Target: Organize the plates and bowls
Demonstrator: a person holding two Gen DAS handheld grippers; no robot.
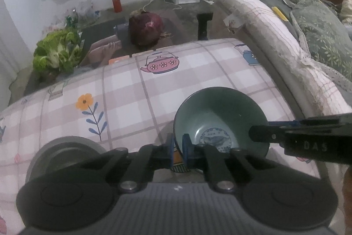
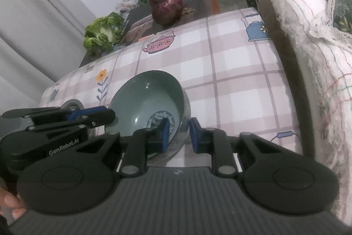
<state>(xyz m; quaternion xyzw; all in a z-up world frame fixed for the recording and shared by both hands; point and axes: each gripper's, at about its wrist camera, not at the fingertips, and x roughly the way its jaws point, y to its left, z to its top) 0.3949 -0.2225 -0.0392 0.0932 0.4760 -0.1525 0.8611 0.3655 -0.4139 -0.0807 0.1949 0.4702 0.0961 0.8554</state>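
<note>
A green bowl (image 1: 220,118) with a blue printed ring at its bottom is sitting on a table covered by a pink checked cloth (image 1: 136,98) with teapots and flowers printed on it. The left gripper (image 1: 178,148) is clamping the bowl's near rim, one blue pad (image 1: 186,144) sitting inside the bowl and the other outside it. The right gripper (image 2: 178,136) is pinching the opposite side of the rim the same way, its left pad (image 2: 165,134) lying against the inner wall and its right pad against the outside. A grey plate (image 1: 66,151) is lying on the cloth just left of the bowl. Beyond the table's far edge, a red cabbage (image 1: 146,29) and leafy greens (image 1: 56,52) are resting lower down, well apart from the bowl.
</note>
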